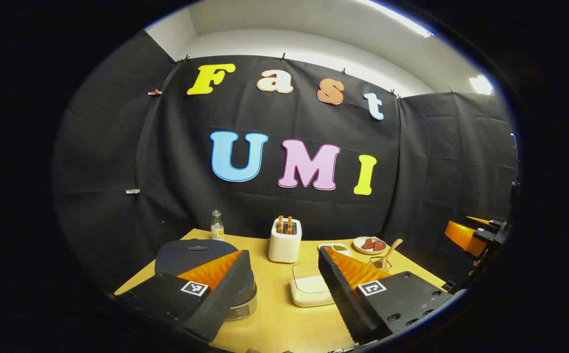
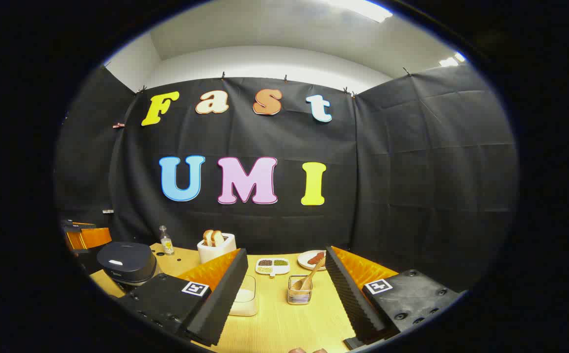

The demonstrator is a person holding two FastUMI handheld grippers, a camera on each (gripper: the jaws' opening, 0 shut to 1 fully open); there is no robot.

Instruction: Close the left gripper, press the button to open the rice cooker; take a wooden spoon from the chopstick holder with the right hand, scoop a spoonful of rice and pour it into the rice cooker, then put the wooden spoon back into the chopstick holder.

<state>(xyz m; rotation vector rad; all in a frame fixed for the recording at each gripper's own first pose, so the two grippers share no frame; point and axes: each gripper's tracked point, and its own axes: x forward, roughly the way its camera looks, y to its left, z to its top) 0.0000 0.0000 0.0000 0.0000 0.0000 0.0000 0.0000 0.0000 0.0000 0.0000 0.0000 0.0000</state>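
The dark rice cooker (image 1: 196, 255) (image 2: 126, 262) sits with its lid down at the table's left side. A wooden spoon (image 2: 309, 277) (image 1: 391, 251) stands in the wire chopstick holder (image 2: 299, 290) (image 1: 380, 264). A clear box of white rice (image 1: 310, 284) (image 2: 245, 300) lies mid-table. My left gripper (image 1: 282, 267) is open, hovering near the cooker's right side, with nothing between its fingers. My right gripper (image 2: 287, 272) is open too, with the holder ahead between its fingers, some way off. The other gripper shows far off at each view's edge (image 1: 476, 235) (image 2: 86, 238).
A white toaster (image 1: 285, 239) (image 2: 216, 246) with bread stands at the back. A small bottle (image 1: 217, 226) (image 2: 167, 241), a divided dish (image 2: 272, 265) and a plate of red food (image 1: 370, 244) (image 2: 314, 259) line the far table edge. Black cloth walls surround the wooden table (image 1: 284, 323).
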